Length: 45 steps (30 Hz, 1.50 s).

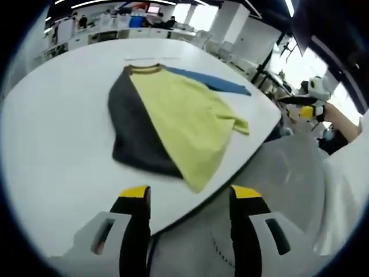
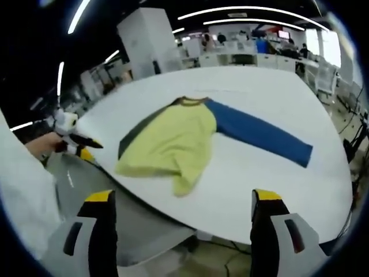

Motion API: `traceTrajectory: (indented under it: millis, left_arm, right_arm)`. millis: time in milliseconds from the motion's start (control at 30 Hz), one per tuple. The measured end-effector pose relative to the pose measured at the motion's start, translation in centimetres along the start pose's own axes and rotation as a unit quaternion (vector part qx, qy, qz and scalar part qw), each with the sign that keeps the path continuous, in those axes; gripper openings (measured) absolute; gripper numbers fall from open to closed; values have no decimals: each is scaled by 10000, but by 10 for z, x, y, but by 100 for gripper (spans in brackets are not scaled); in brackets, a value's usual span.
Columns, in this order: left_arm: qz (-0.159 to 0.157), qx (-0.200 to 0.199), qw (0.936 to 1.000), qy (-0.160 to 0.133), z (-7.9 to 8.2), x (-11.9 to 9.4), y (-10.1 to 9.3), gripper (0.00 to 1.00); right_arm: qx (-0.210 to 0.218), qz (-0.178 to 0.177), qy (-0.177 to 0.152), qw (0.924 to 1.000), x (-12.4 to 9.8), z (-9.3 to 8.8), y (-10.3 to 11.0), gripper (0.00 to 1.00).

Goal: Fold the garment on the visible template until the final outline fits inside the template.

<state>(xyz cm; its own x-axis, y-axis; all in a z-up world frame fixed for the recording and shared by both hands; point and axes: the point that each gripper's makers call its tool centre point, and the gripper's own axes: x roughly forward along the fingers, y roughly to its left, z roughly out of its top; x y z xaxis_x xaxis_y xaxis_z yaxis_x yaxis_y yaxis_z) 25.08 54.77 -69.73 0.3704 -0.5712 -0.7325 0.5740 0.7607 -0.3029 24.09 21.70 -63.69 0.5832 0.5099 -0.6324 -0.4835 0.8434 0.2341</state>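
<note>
Saw shirt (image 1: pixel 173 124) flat on white bench (image 1: pixel 52 144), partly folded: yellow front, dark panel on one side, blue sleeve (image 2: pixel 262 134) stretched out across bench. No brand, label or writing readable on shirt.

My left claw (image 1: pixel 190 199) hung wide open, empty, at near bench edge, short of shirt hem. Right claw (image 2: pixel 183 203) also spread wide, holding nothing, off bench edge, apart from shirt.

Could not make out template outline under shirt. Office desks blurred behind.
</note>
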Motion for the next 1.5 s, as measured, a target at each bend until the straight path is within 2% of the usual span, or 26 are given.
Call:
traceTrajectory:
  millis: [200, 567, 833, 1167, 1500]
  left_arm:
    - [-71, 36, 10000, -17, 3, 5, 1, 45]
    - [-36, 24, 10000, 64, 8, 21, 5, 42]
    - [54, 18, 9998, 172, 9, 32, 10, 40]
    - [71, 29, 9995, 295, 6, 41, 11, 35]
    - [347, 30, 9987, 384, 4, 54, 22, 30]
  right_arm:
    - [21, 24, 43, 10000, 5, -2, 2, 96]
    - [95, 34, 65, 9999, 11, -3, -6, 95]
    - [103, 87, 179, 9997, 19, -9, -5, 94]
    - [185, 76, 144, 9997, 21, -6, -7, 94]
    - [188, 112, 234, 9995, 28, -7, -8, 94]
